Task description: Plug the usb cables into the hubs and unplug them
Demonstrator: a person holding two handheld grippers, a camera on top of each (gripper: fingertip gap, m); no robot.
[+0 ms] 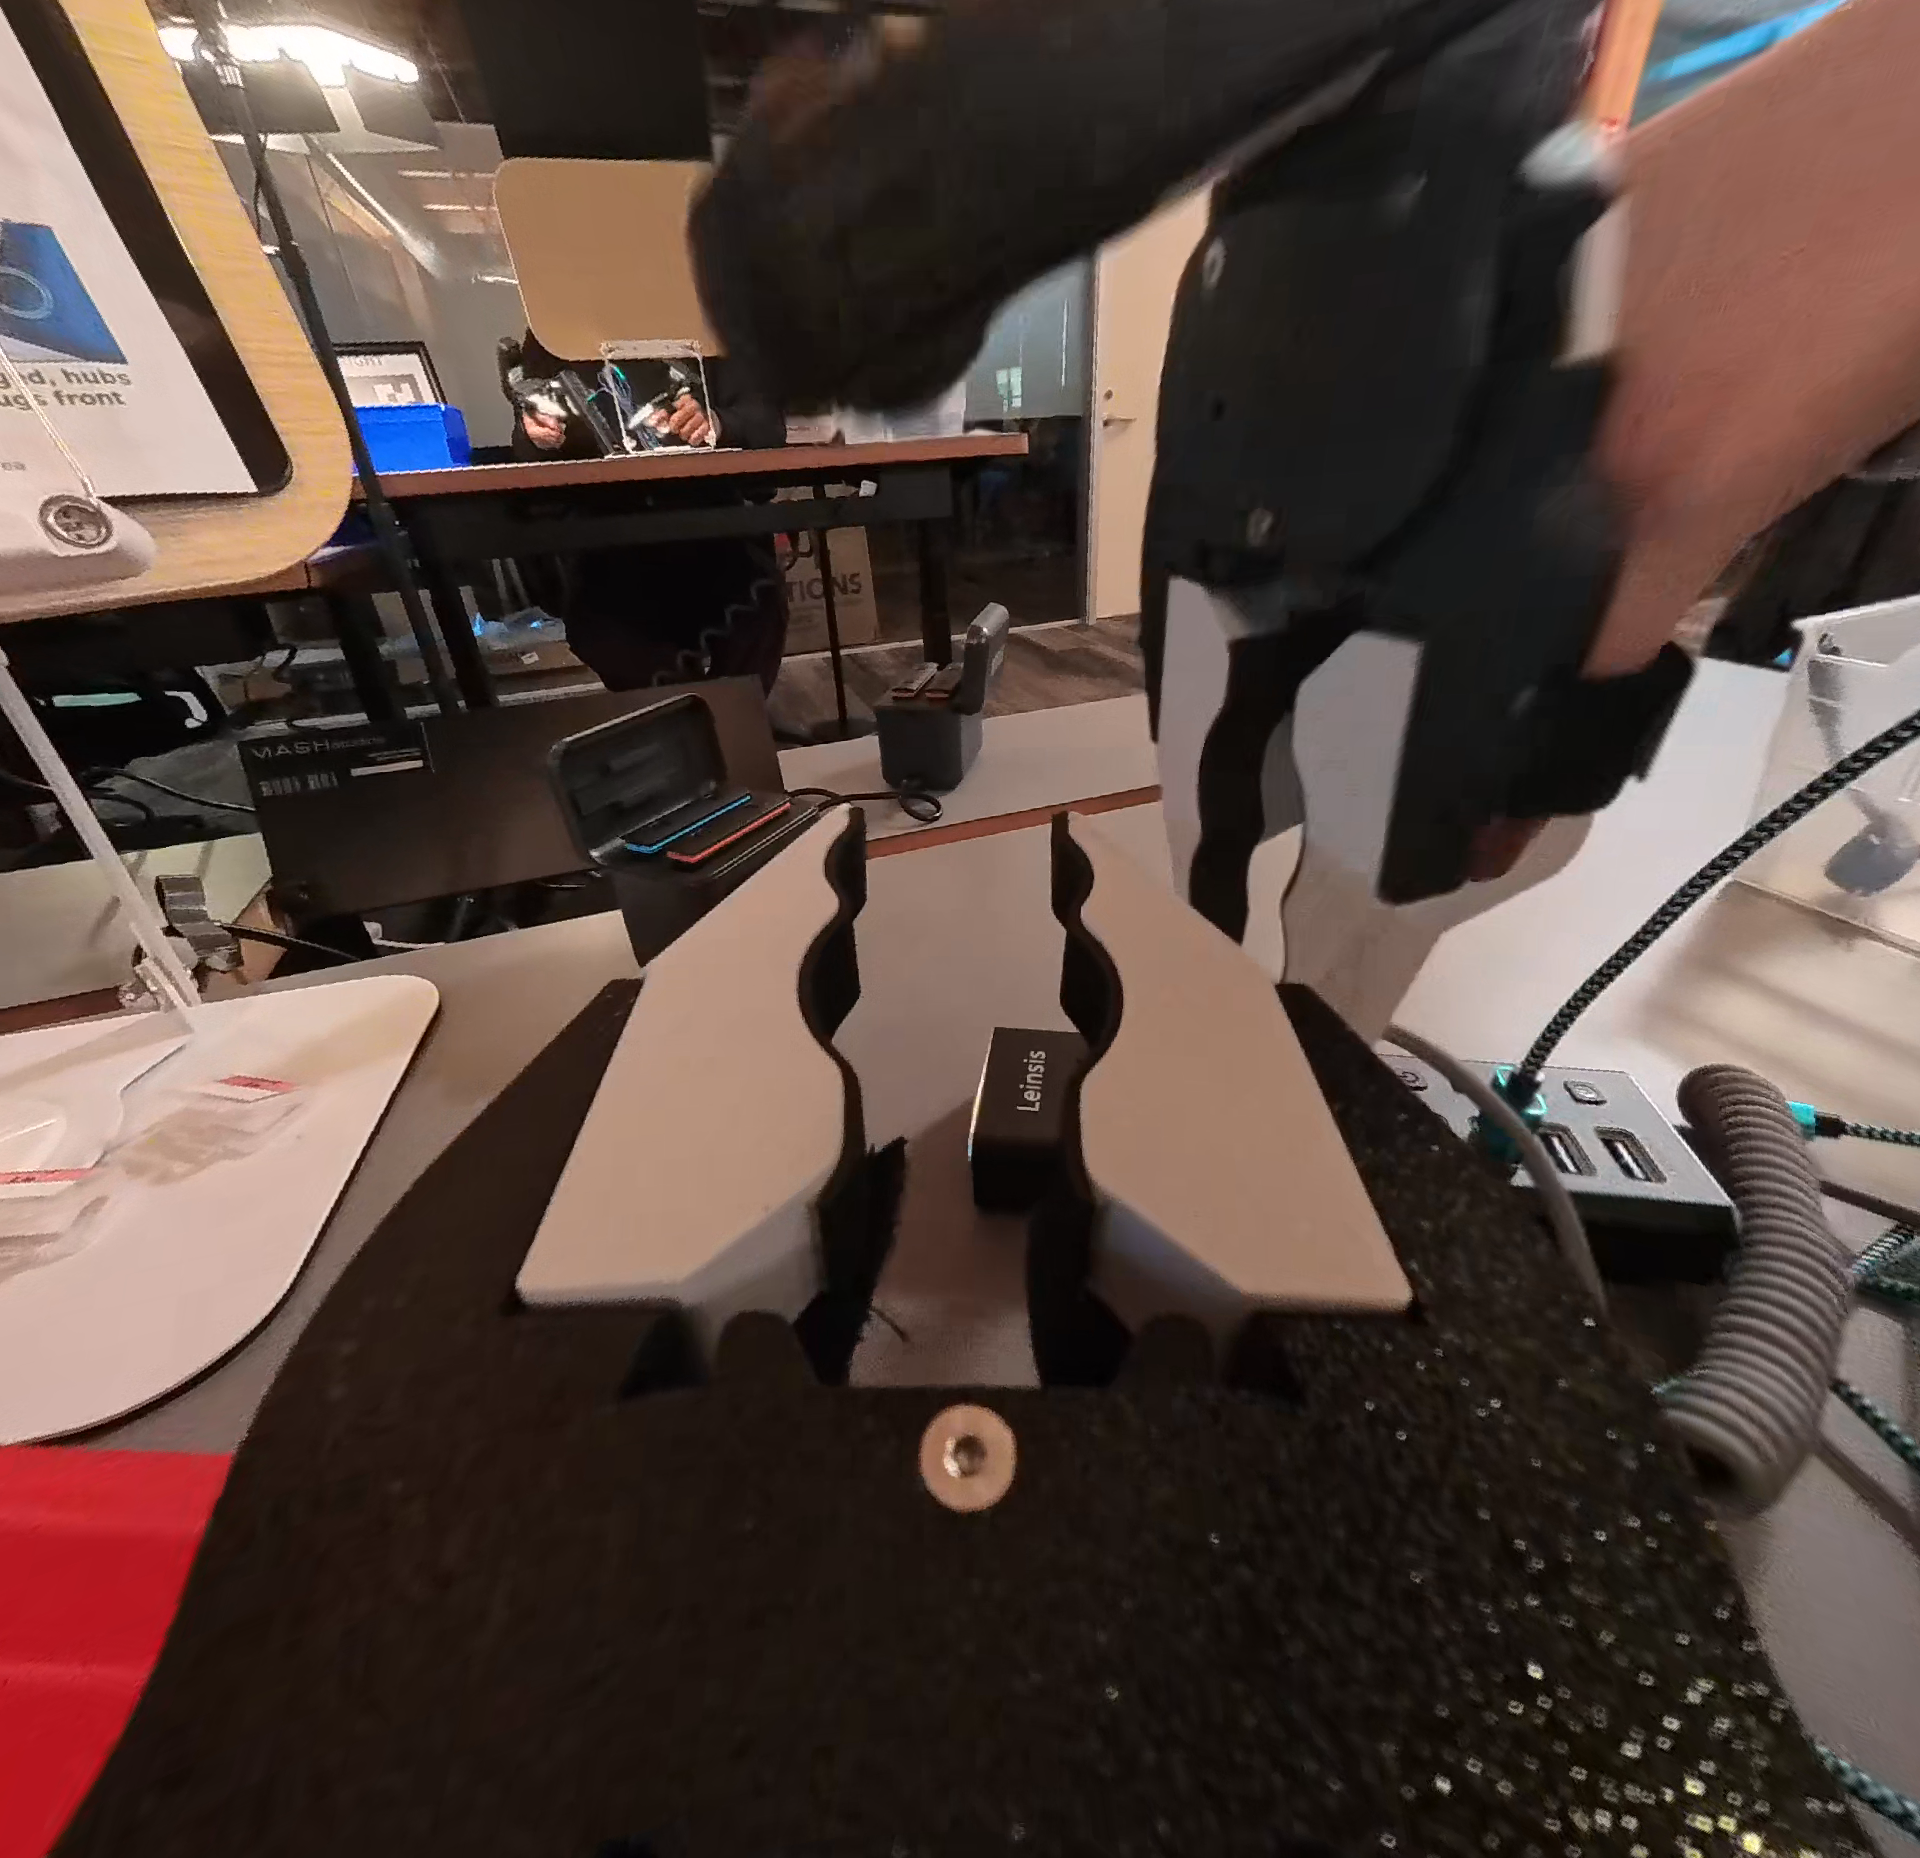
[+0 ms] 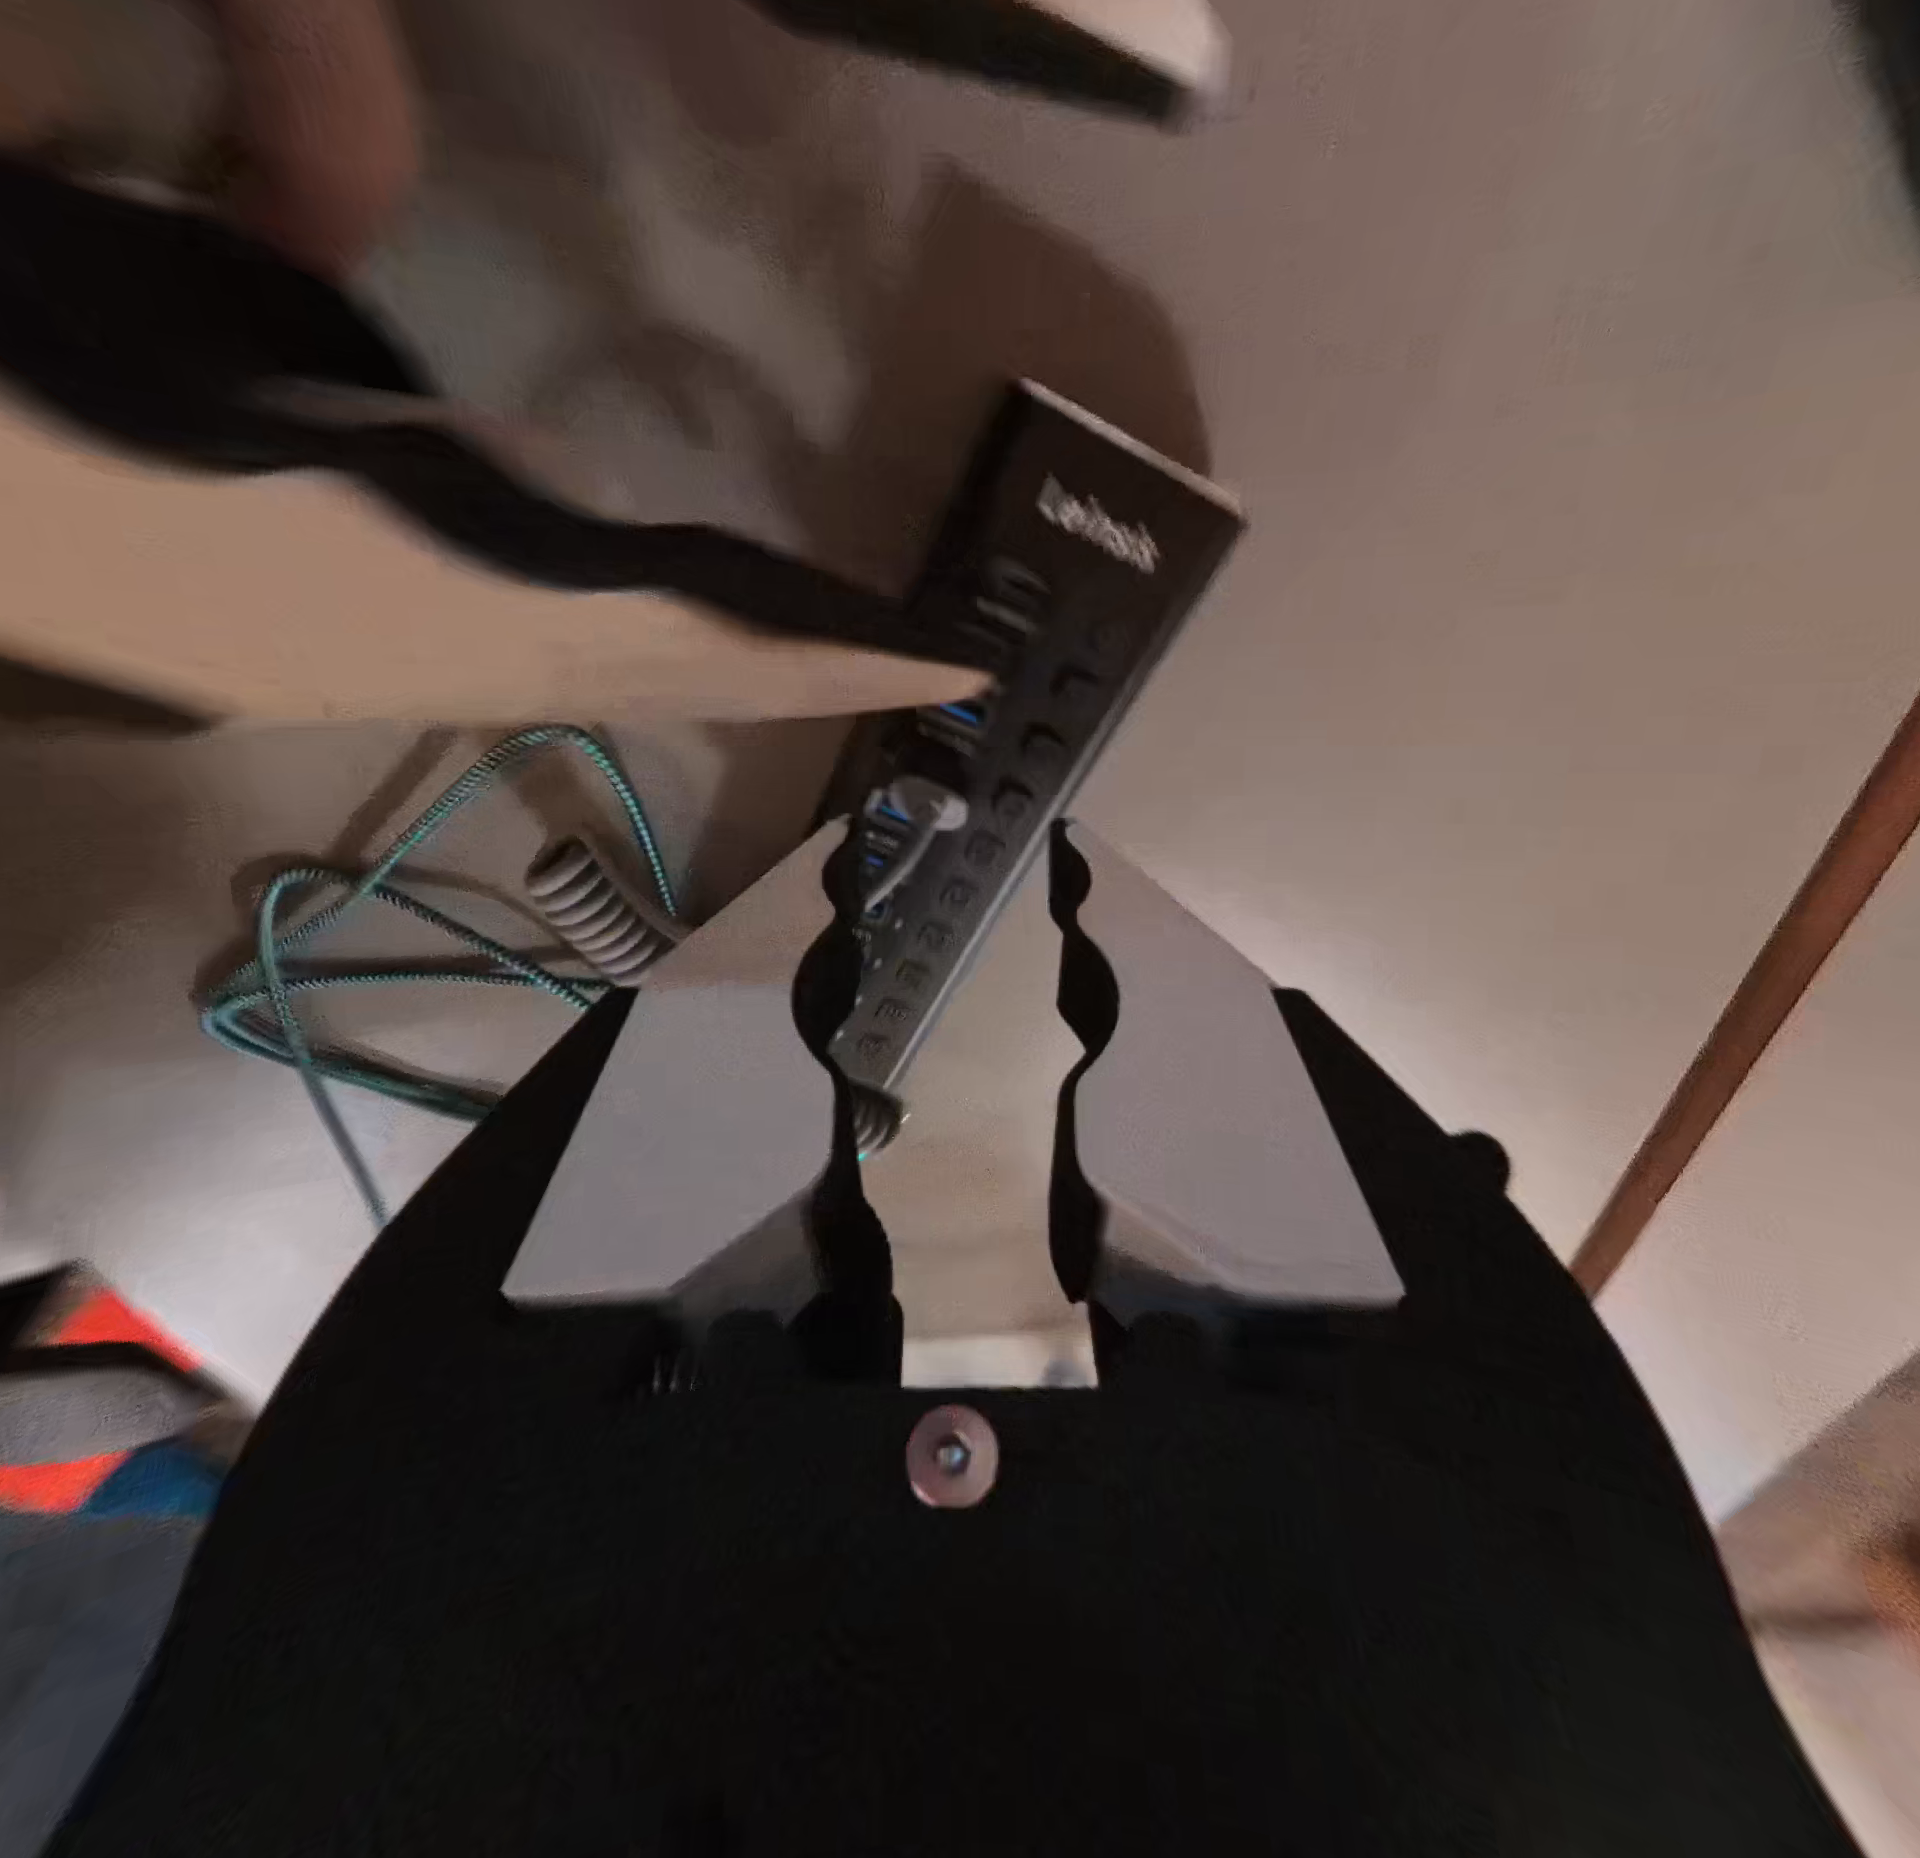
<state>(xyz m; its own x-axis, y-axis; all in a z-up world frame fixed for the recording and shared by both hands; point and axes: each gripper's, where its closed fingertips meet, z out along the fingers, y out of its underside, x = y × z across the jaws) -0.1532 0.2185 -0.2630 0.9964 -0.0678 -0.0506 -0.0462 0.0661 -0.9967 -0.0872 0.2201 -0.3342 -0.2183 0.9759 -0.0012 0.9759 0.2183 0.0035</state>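
Note:
A long black USB hub lies on the grey table; its labelled end sits between my left gripper's open fingers, close to the right one. The rest of the hub runs off to the right with a braided teal cable and a grey cable plugged in. My right gripper hangs above it, fingers pointing down. In the blurred right wrist view my right gripper is open and empty over the hub, near a grey plug.
A grey coiled cable and loose braided cable lie beside the hub. A white board base and a red block sit at the left. An open black case stands behind; a clear bin is at right. The gap from one gripper's tips to the other's is roughly 10 cm. From the right gripper's tips to the hub is close to 4 cm.

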